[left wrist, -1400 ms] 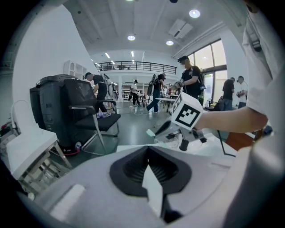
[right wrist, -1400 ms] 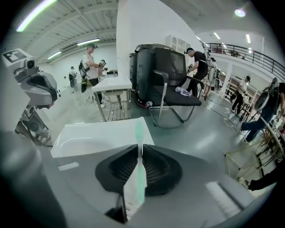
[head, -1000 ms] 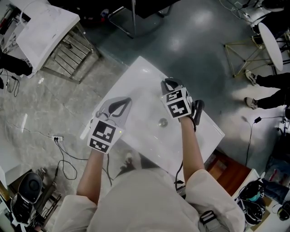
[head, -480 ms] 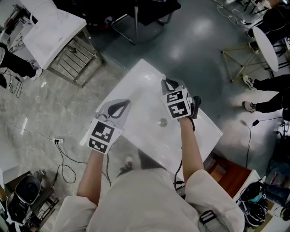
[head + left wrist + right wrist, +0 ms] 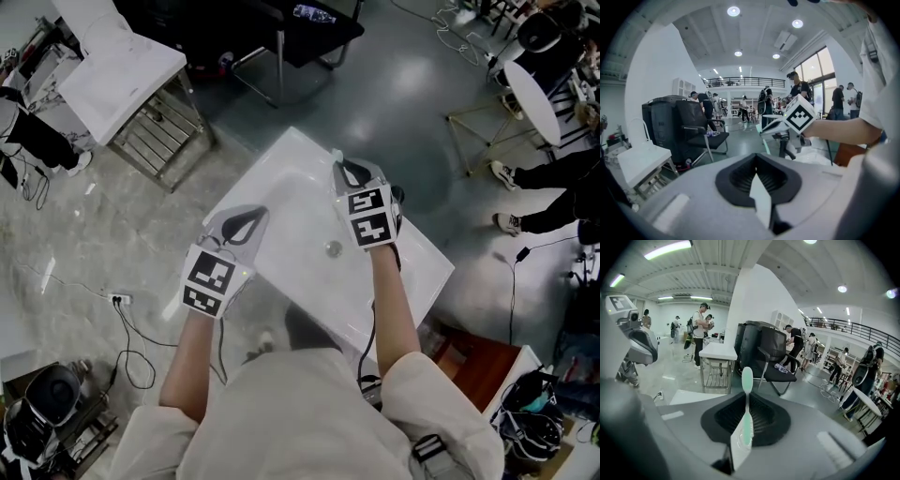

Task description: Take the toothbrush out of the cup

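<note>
My right gripper (image 5: 339,167) hovers over the far part of the white table (image 5: 281,187), shut on a mint-green toothbrush (image 5: 746,404). The brush head pokes out past the fingertips (image 5: 337,156). A small round clear cup (image 5: 333,248) stands on the table below that hand's wrist, apart from the brush. My left gripper (image 5: 266,208) sits at the table's left edge, its jaws together with nothing in them. From the left gripper view, the right gripper (image 5: 774,129) and the brush (image 5: 765,140) show ahead.
A black chair (image 5: 309,23) stands beyond the table. A white side table on a metal rack (image 5: 122,66) is at the far left, a round white table (image 5: 539,89) at the right. Cables (image 5: 131,309) lie on the floor at left. People stand in the background.
The head view has shifted a little. My right gripper has edged away from me with the toothbrush, whose head now shows beyond the tips. The left gripper has hardly moved.
</note>
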### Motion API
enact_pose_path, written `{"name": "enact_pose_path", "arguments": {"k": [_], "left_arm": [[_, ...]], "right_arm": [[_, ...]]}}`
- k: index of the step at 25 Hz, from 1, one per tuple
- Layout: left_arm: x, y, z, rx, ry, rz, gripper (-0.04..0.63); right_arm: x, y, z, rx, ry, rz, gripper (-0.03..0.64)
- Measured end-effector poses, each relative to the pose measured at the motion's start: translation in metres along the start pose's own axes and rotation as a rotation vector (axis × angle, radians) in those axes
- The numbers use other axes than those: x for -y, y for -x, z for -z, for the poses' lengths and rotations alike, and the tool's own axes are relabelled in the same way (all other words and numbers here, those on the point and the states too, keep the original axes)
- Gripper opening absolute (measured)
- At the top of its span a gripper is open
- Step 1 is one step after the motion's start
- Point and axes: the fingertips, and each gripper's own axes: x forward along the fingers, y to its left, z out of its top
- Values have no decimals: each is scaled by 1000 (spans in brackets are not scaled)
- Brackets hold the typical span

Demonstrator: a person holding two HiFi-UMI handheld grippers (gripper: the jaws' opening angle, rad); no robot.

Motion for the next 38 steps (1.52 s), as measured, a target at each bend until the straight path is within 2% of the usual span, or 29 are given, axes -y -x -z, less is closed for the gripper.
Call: {"name": "enact_pose_path", "arguments": {"k": [11, 16, 26, 38], "left_arm": [[34, 64, -16, 74, -31, -21, 2], [55, 95, -17, 108, -49, -19, 2], [108, 153, -19, 165, -90, 5, 2], [154, 213, -18, 192, -164, 4, 2]], "right_arm": [[-47, 83, -25, 102, -11, 14, 29], [-69, 136, -31, 163, -70, 24, 28], [-115, 248, -16, 215, -66, 116, 28], [-166, 343, -8, 282, -78, 154, 28]]}}
